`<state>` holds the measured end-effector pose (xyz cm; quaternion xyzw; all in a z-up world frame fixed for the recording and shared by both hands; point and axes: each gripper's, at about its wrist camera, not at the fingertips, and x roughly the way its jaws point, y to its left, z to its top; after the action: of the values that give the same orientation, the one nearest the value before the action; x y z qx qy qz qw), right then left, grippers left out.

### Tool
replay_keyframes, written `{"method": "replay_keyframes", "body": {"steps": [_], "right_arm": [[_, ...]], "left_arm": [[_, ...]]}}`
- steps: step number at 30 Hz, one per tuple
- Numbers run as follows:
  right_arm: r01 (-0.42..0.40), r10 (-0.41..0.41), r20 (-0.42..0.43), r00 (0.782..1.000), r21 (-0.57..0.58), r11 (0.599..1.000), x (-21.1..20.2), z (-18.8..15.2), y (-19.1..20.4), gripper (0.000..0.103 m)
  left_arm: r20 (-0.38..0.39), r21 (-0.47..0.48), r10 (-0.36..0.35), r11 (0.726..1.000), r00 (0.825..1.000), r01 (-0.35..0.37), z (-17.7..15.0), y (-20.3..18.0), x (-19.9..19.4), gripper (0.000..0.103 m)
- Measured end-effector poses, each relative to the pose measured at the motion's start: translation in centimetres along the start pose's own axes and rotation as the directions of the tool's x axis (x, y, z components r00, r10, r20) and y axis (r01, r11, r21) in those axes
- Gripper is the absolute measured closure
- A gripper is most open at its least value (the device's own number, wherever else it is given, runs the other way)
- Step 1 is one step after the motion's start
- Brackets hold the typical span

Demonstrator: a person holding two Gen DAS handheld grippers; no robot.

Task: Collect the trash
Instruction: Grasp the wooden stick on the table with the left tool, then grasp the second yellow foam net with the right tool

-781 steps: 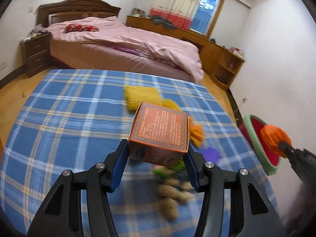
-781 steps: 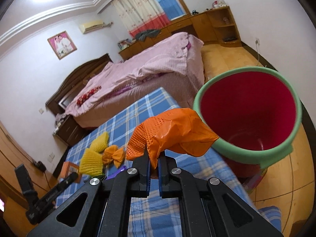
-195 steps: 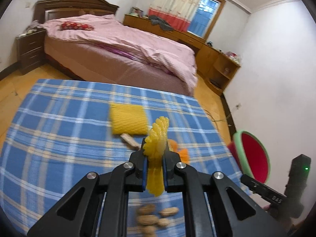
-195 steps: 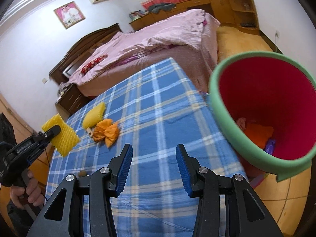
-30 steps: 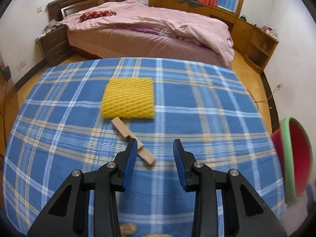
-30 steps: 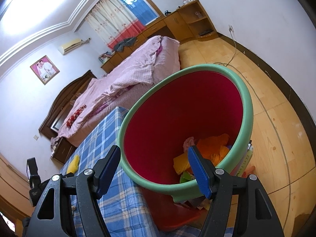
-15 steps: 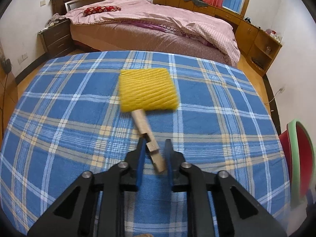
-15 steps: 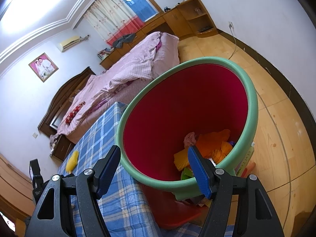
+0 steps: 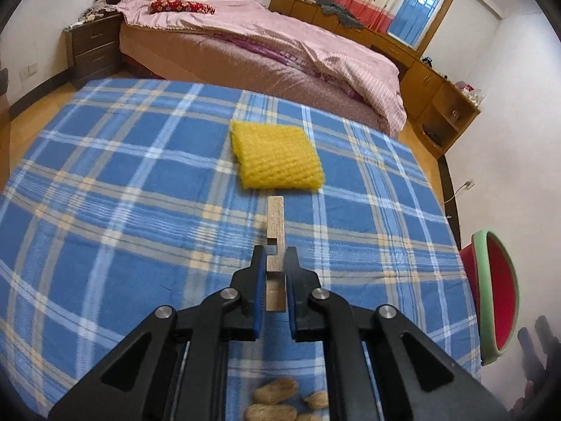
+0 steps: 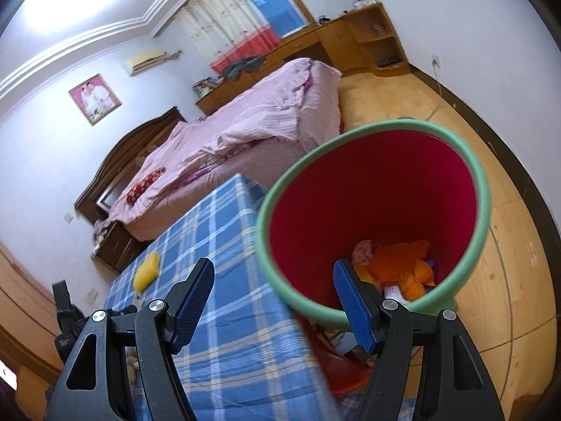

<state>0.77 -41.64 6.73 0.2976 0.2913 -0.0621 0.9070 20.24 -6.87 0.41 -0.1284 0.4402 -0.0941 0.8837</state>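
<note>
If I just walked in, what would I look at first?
Probably the big red bin with the green rim, standing off the edge of the blue checked table, with orange scraps at its bottom. Then the yellow foam net lying mid-table, and the wooden stick pinched in the left gripper just in front of it.

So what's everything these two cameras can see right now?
Wooden stick: one, pale, clamped in left gripper over the cloth.
Foam net: one, yellow, on the cloth beyond the stick.
Peanuts: a few, tan, near edge of the cloth.
Tablecloth: one, blue plaid.
Bin: one, red with green rim, beside the table, orange scraps inside.
Bed: one, pink cover, behind.
Left gripper: black, shut on stick.
Right gripper: black, open, empty.
</note>
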Motion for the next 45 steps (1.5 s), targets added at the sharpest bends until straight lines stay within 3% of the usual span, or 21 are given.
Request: {"method": "replay_keyframes", "body": {"steps": [10, 17, 23, 30, 36, 45], "right_arm": [[-0.066, 0.054, -0.126, 0.99, -0.092, 0.994, 3.6, -0.5, 7.1, 0.031], [-0.12, 0.081, -0.214, 0.973, -0.176, 0.977, 7.3, -1.8, 13.1, 0.031], [-0.157, 0.092, -0.277, 0.957, -0.225, 0.962, 11.3, -2.8, 18.0, 0.031], [-0.181, 0.075, -0.344, 0.936, -0.286, 0.941, 16.1, -4.2, 21.9, 0.031], [-0.155, 0.007, -0.386, 0.922, -0.351, 0.924, 19.9, -5.4, 24.0, 0.031], [-0.134, -0.04, -0.376, 0.926, -0.426, 0.894, 24.3, -6.4, 28.1, 0.03]], "left_arm": [[0.09, -0.016, 0.077, 0.997, 0.993, -0.076, 3.0, 4.8, -3.1, 0.093], [0.115, -0.073, 0.1, 0.993, 0.988, -0.092, 4.5, 9.0, -3.5, 0.093], [0.127, -0.128, 0.081, 0.99, 0.989, -0.065, 4.4, 11.6, -2.7, 0.093], [0.152, -0.163, 0.06, 0.986, 0.986, -0.035, 3.6, 12.9, -1.9, 0.093], [0.149, -0.161, 0.028, 0.987, 0.988, -0.004, 3.2, 12.8, -2.0, 0.093], [0.153, -0.194, 0.042, 0.981, 0.987, -0.012, 3.2, 14.0, -2.0, 0.093]]}}
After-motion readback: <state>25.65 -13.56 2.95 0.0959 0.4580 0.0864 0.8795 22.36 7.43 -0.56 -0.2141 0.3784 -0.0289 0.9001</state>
